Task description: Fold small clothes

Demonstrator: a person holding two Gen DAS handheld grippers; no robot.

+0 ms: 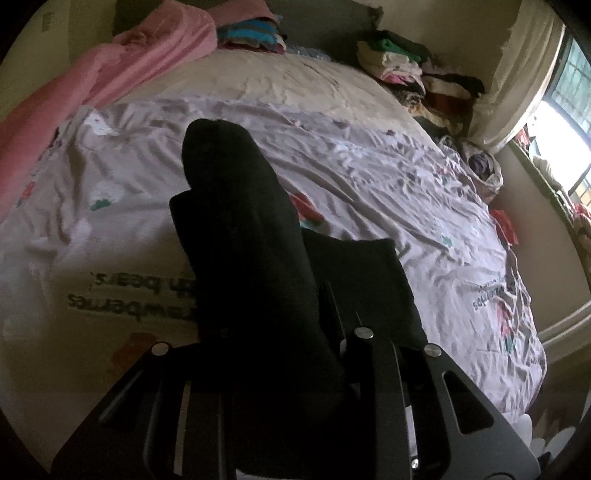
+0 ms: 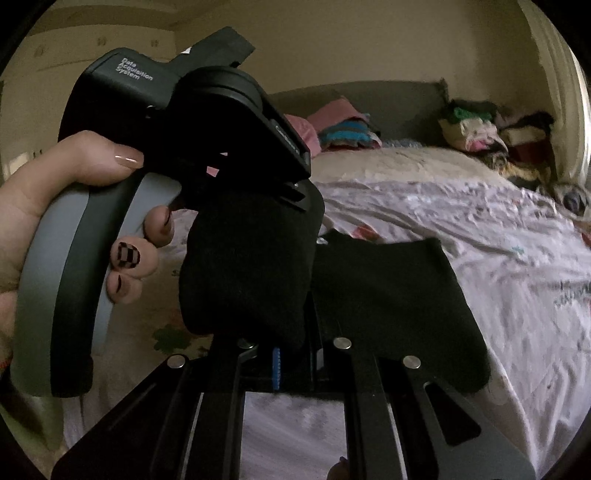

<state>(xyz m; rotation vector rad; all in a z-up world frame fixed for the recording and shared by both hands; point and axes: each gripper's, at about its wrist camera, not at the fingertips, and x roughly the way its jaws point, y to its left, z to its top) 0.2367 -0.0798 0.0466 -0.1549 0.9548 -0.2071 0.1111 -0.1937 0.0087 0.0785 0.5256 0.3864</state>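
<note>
Left gripper (image 2: pixel 295 199): seen from the right wrist view, held up in the person's left hand (image 2: pixel 55 206) above the bed; its fingers were clamped on the upper end of a black sock (image 2: pixel 251 266), which hung down from them.
Left gripper, own view: the same black sock (image 1: pixel 236 206) rose out of the fingers and covered most of them, so the gap itself was hidden there.
Right gripper (image 2: pixel 295 354): its frame filled the lower part of its own view; the fingers were together on the lower end of the sock, with a strip of blue pad showing beside the cloth.
Black sock: held off the bed between the two grippers, bunched and doubled over in the middle, one end in each.
Second black piece (image 2: pixel 399 302): a flat dark cloth lay just behind and to the right of the held sock; whether it was a second sock or part of the first, I could not tell.
Bed (image 1: pixel 388 177): covered by a crumpled pale sheet with printed strawberries and lettering.
Pink blanket (image 1: pixel 110 74): heaped along the far left edge of the bed.
Folded clothes (image 1: pixel 399 59): stacked at the far right corner of the bed, by the headboard.
Striped cloth (image 1: pixel 247 35): lay at the far edge, between the pink blanket and the stack.
Window (image 1: pixel 565 107): bright, beyond the right edge of the bed.
</note>
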